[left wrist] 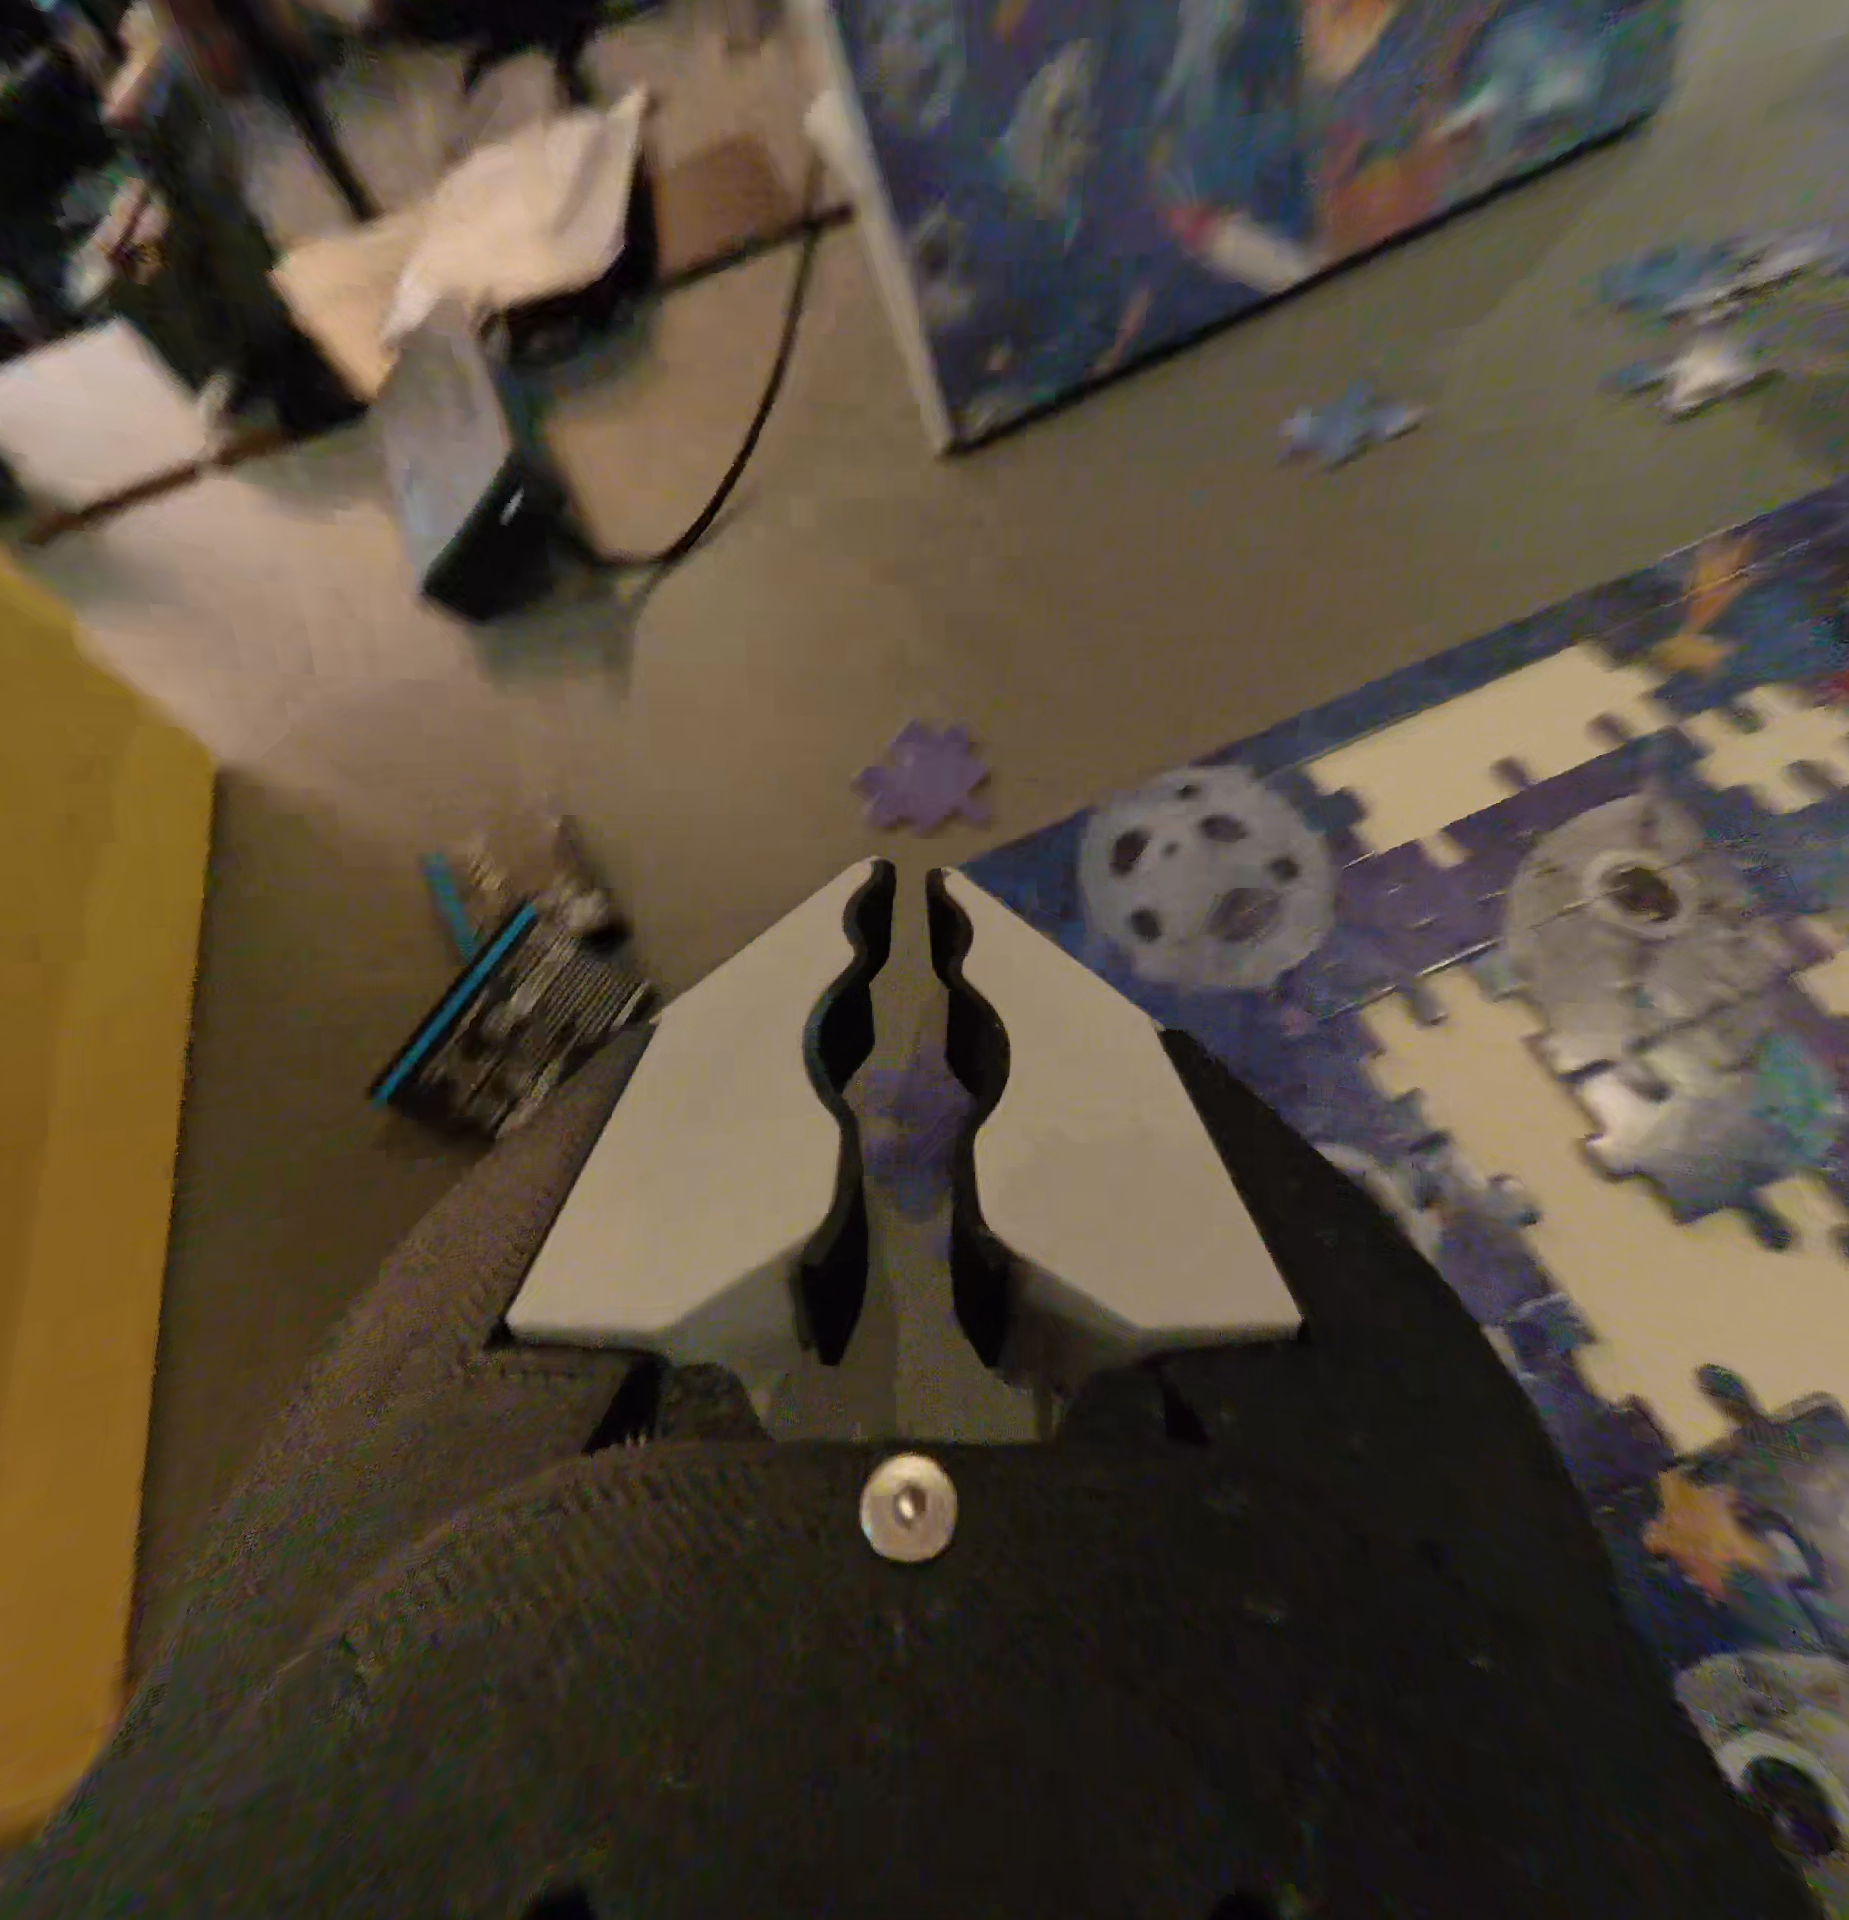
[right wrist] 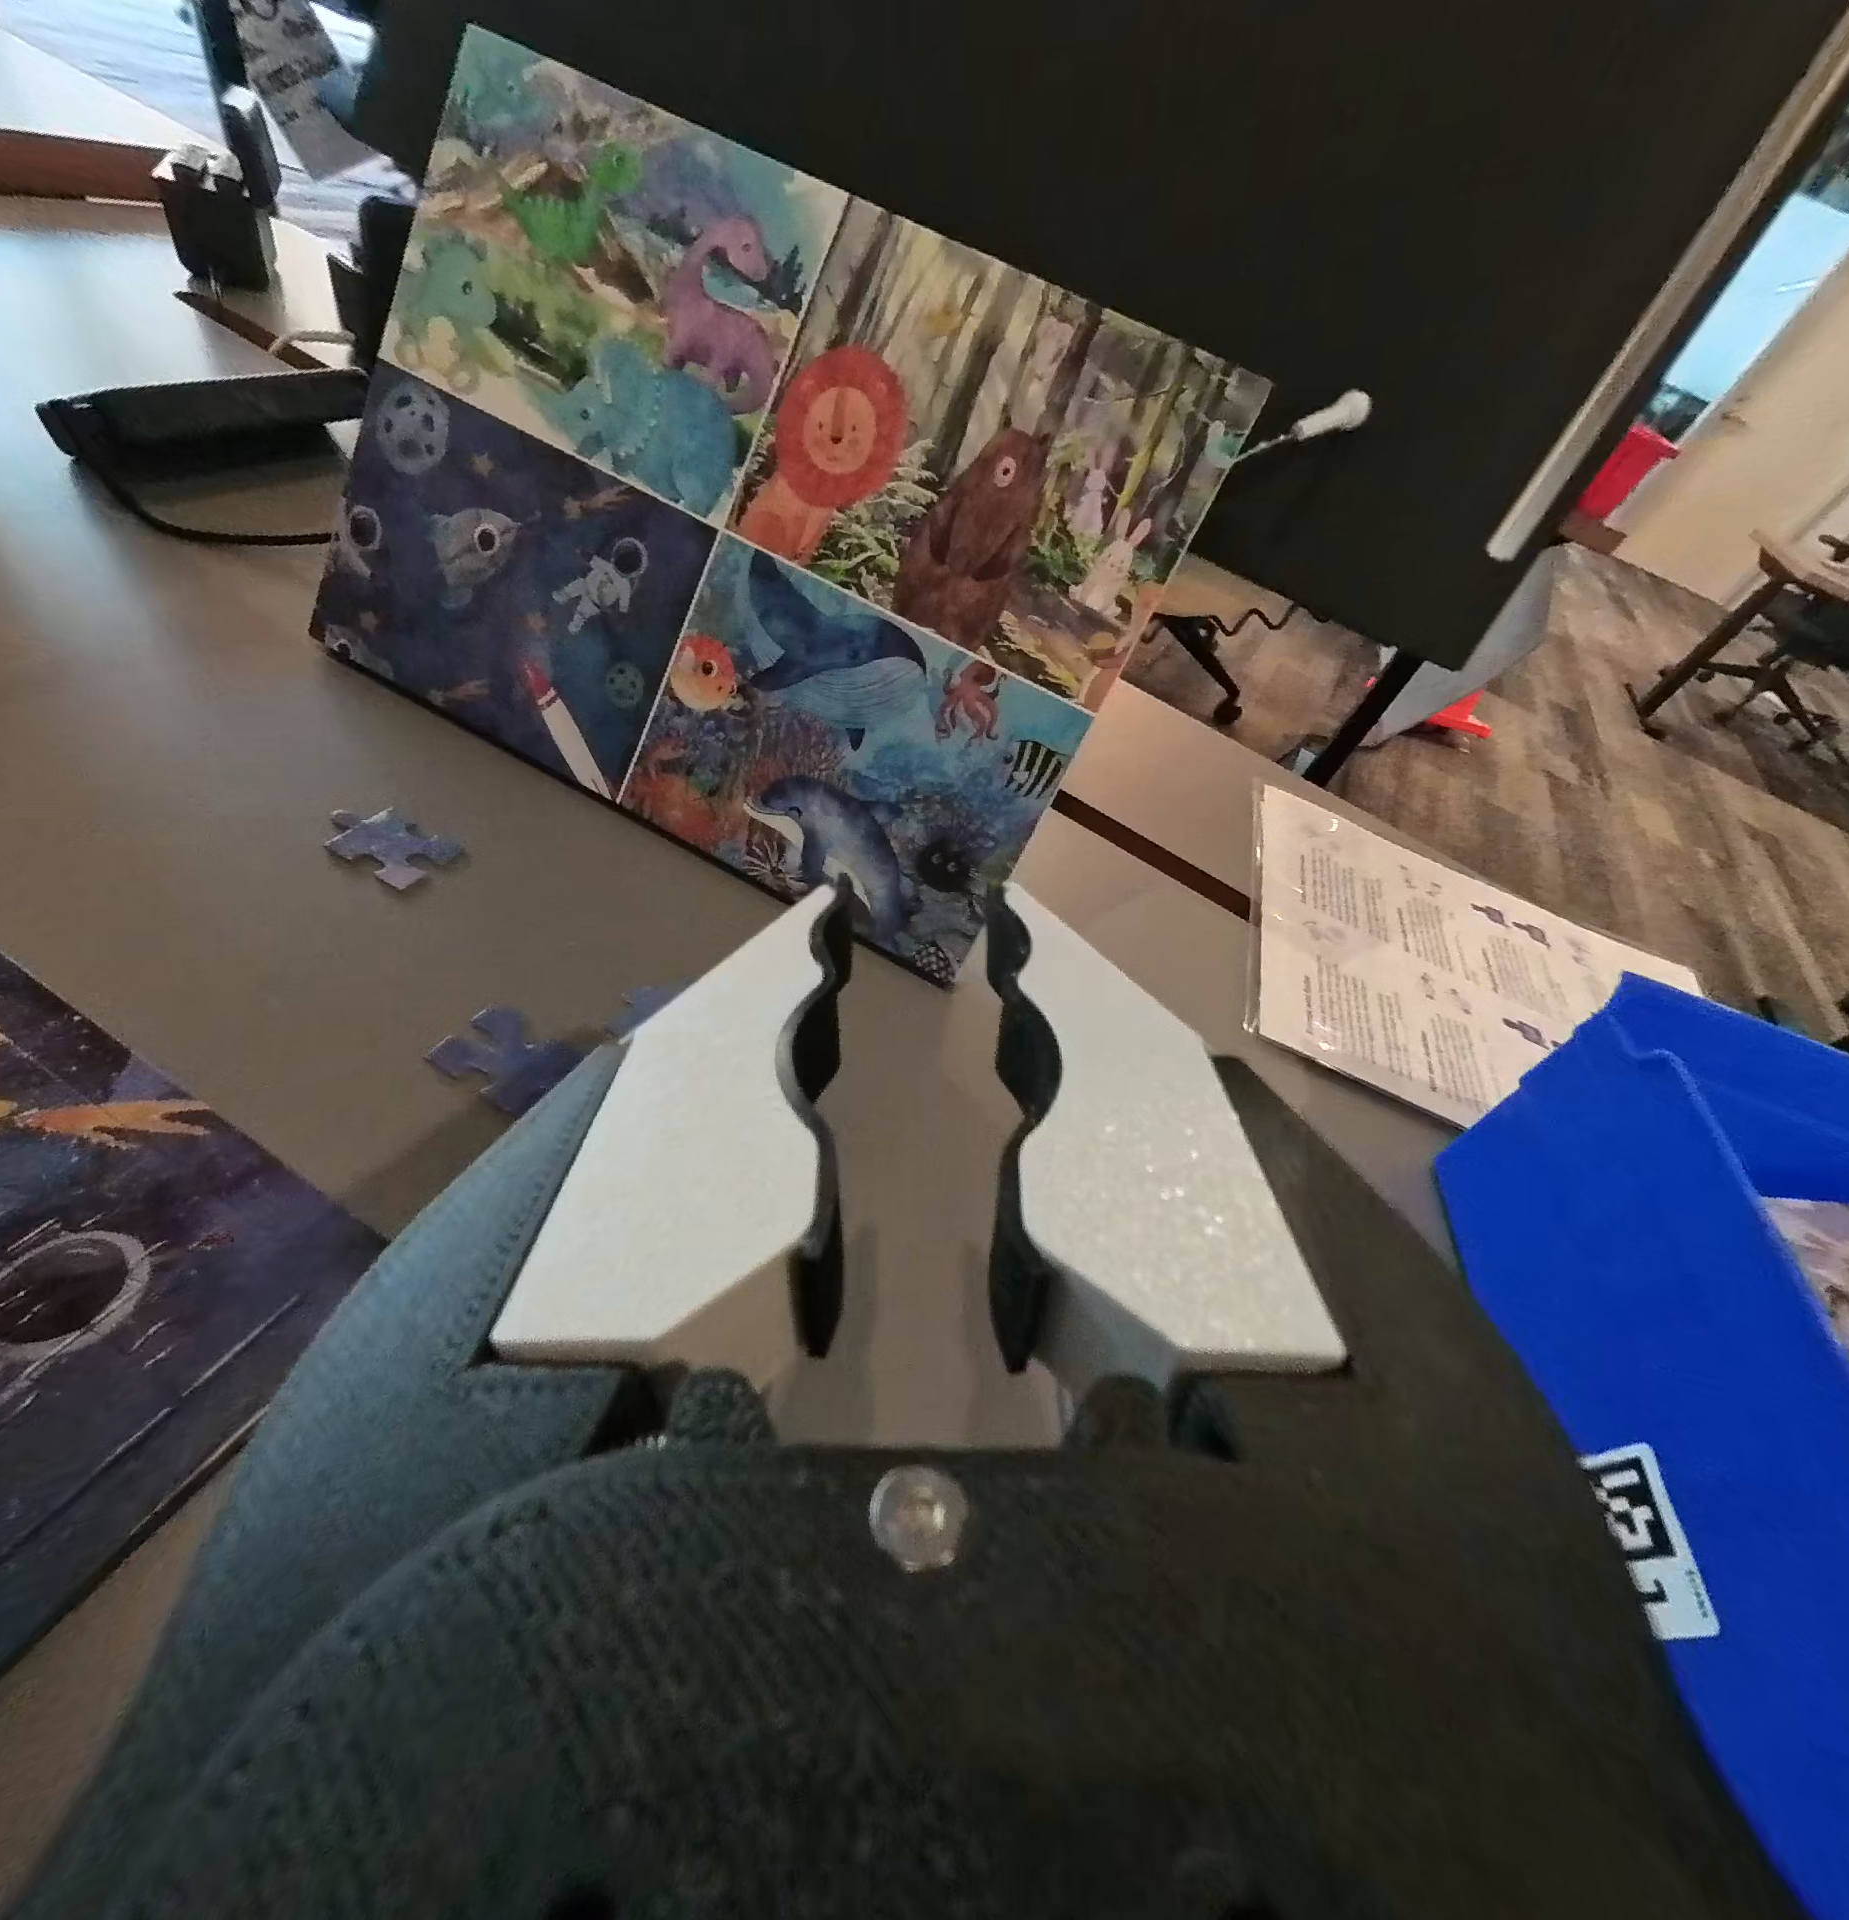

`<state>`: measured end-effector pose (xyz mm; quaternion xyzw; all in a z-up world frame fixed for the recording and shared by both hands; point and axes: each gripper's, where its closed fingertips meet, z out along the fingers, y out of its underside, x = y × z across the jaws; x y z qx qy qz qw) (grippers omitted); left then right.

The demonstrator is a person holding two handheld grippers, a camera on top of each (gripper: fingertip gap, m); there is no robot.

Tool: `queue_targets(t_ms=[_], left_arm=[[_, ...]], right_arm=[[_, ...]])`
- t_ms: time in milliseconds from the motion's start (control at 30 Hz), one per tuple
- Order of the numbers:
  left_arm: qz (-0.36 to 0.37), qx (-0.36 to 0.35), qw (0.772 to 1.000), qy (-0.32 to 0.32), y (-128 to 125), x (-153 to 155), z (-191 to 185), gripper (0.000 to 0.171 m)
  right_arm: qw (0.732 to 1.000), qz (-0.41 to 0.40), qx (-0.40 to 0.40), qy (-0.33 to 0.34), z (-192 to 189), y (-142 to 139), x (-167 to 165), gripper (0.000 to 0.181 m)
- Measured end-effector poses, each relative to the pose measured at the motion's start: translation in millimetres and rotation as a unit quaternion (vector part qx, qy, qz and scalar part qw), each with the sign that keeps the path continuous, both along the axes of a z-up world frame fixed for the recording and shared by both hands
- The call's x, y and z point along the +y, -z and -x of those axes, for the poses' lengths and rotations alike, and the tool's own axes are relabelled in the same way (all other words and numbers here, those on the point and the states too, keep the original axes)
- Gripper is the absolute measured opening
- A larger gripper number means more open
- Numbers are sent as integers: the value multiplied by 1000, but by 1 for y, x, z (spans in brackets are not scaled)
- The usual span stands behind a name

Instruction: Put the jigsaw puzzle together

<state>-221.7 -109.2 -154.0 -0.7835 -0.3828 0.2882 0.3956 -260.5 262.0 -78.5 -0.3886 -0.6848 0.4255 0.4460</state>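
In the left wrist view the partly built space puzzle [left wrist: 1439, 935] lies on the right, with pale gaps among its joined pieces. My left gripper [left wrist: 907, 878] sits over its near corner. The jaws are almost shut and grip a small purple puzzle piece [left wrist: 909, 1127] between the pads. Another purple piece [left wrist: 925, 790] lies on the table just past the fingertips. In the right wrist view my right gripper [right wrist: 920, 899] is open and empty above the table. It points at the upright puzzle box [right wrist: 754, 540]. Loose blue pieces [right wrist: 395, 847] [right wrist: 504, 1055] lie to its left, near the puzzle edge [right wrist: 89, 1247].
A blue bin [right wrist: 1647, 1351] stands close on the right, with a printed sheet [right wrist: 1419, 966] behind it. In the left wrist view there are a yellow object [left wrist: 58, 987] at far left, a black device with a blue edge [left wrist: 504, 997], a cable [left wrist: 764, 374], the box [left wrist: 1211, 177] and more loose pieces [left wrist: 1346, 426] [left wrist: 1720, 312]. The left gripper's tips are roughly 40 cm from the right gripper's.
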Motion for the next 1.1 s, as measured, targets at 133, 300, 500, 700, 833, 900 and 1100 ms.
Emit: queue_targets(t_ms=[133, 300, 500, 700, 833, 900, 1100], left_arm=[[-3, -8, 995, 101, -3, 54, 17, 22], [-18, 19, 986, 163, -32, 114, 57, 25], [-77, 2, 971, 225, -24, 145, 44, 25], [-68, 37, 975, 210, -27, 118, 45, 20], [-140, 26, 964, 223, -42, 119, 41, 20], [-158, 17, 960, 232, -40, 122, 39, 20], [-112, 19, 964, 242, -28, 127, 34, 20]], right_arm=[[999, 46, -10, -5, 0, 2, -2, 25], [994, 108, -7, -34, -15, 1, -20, 24], [991, 132, 0, -26, -29, 7, -19, 13], [975, 206, 28, -73, -36, -14, -33, 15], [989, 140, 20, -47, -33, -3, -29, 14], [990, 130, 14, -50, -32, 0, -34, 14], [993, 108, 6, -43, -31, 6, -34, 14]])
